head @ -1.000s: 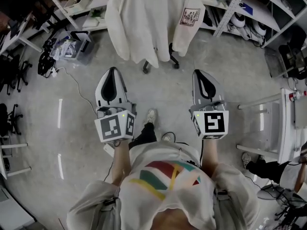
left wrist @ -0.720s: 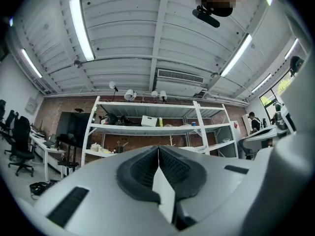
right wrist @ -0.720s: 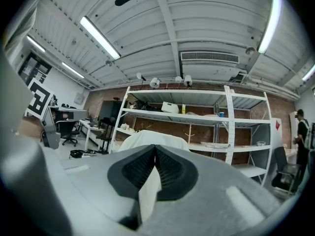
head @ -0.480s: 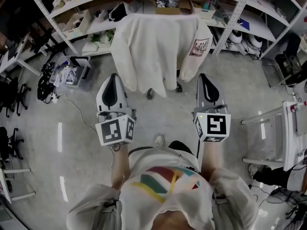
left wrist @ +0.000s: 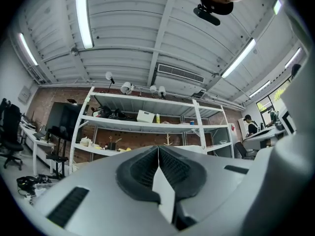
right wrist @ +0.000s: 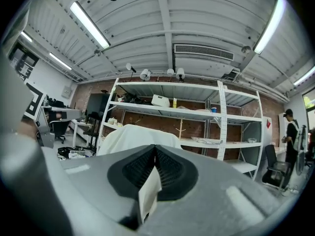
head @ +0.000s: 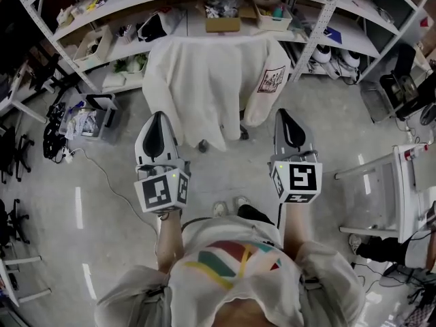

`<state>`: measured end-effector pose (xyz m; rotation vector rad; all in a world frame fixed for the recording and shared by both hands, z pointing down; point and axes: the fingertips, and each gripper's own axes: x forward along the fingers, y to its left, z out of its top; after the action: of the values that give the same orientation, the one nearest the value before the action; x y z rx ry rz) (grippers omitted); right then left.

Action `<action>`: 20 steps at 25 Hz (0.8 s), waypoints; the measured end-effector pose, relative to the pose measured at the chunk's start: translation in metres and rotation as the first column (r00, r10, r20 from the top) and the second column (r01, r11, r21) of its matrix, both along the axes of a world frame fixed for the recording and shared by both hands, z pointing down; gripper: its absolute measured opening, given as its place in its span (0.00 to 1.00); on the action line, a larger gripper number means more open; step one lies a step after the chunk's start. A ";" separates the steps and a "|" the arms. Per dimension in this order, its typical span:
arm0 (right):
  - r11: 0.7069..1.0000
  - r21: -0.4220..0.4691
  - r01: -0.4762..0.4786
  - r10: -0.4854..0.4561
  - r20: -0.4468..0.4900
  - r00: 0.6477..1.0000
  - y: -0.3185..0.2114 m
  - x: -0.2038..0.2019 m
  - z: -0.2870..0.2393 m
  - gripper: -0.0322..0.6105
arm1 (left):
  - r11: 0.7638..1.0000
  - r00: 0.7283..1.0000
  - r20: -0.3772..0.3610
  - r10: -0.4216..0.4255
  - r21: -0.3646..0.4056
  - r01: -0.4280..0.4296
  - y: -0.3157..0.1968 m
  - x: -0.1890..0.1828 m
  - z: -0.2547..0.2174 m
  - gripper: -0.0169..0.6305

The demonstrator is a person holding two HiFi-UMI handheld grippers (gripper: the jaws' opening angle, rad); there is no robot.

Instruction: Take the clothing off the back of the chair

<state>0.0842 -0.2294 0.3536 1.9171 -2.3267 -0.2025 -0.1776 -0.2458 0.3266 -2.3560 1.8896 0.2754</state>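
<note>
The clothing [head: 204, 87], a loose white garment, hangs over the back of the chair [head: 243, 134] and covers it so fully that we see only the chair's wheeled feet below the hem. One sleeve hangs down the right side and bears a square printed patch [head: 270, 80]. The chair stands on the grey floor [head: 102, 203] just in front of a long white shelving unit [head: 320, 26], whose boards carry a cardboard box [head: 222, 24] and other small clutter that we cannot make out. We hold both tools out toward the garment, and neither touches it. Our left hand-held gripper [head: 157, 116] points at the garment's lower left part; its own view shows the jaws clenched together with nothing between them. Our right hand-held gripper [head: 285, 113] sits near the bottom of the hanging sleeve, jaws likewise pressed together and empty, and in its own view the white garment rises just above the jaw tips. To the left of the chair a bin of loose items [head: 85, 118] sits on the floor, and at the far right stands a white counter [head: 402, 182].
</note>
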 end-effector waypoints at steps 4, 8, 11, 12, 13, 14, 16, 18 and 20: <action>0.999 0.010 0.040 -0.040 -0.003 0.999 -0.022 0.005 -0.012 0.06 | 0.999 0.999 -0.019 -0.032 -0.003 0.032 -0.017 0.006 -0.003 0.05; 0.998 0.017 0.056 -0.056 -0.009 0.998 -0.036 0.016 -0.017 0.06 | 0.999 0.999 -0.001 -0.046 0.015 0.046 -0.026 0.021 -0.009 0.05; 0.998 0.008 0.064 -0.064 0.003 0.998 -0.043 0.022 -0.012 0.06 | 0.998 0.999 0.011 -0.053 0.014 0.053 -0.031 0.027 -0.009 0.05; 0.998 0.003 0.065 -0.065 0.006 0.998 -0.045 0.024 -0.010 0.06 | 0.998 0.998 0.013 -0.056 0.010 0.056 -0.033 0.028 -0.008 0.05; 0.998 0.000 0.065 -0.065 0.008 0.998 -0.046 0.025 -0.009 0.06 | 0.998 0.998 0.014 -0.059 0.005 0.059 -0.034 0.029 -0.008 0.05; 0.998 0.000 0.065 -0.065 0.008 0.998 -0.046 0.027 -0.009 0.06 | 0.998 0.998 0.015 -0.064 0.003 0.064 -0.034 0.029 -0.008 0.05; 0.998 0.002 0.063 -0.063 0.000 0.998 -0.050 0.029 -0.009 0.06 | 0.997 0.997 0.025 -0.074 0.005 0.073 -0.038 0.030 -0.009 0.05; 0.998 0.001 0.067 -0.067 -0.011 0.998 -0.055 0.030 -0.010 0.06 | 0.997 0.996 0.051 -0.076 0.007 0.075 -0.042 0.032 -0.011 0.05; 0.997 0.003 0.071 -0.071 -0.018 0.997 -0.063 0.030 -0.015 0.06 | 0.998 0.994 0.080 -0.070 0.010 0.070 -0.049 0.034 -0.014 0.05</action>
<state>0.1147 -0.2924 0.3390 1.8274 -2.3865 -0.2301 -0.1437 -0.2950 0.3124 -2.2553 1.9260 0.1776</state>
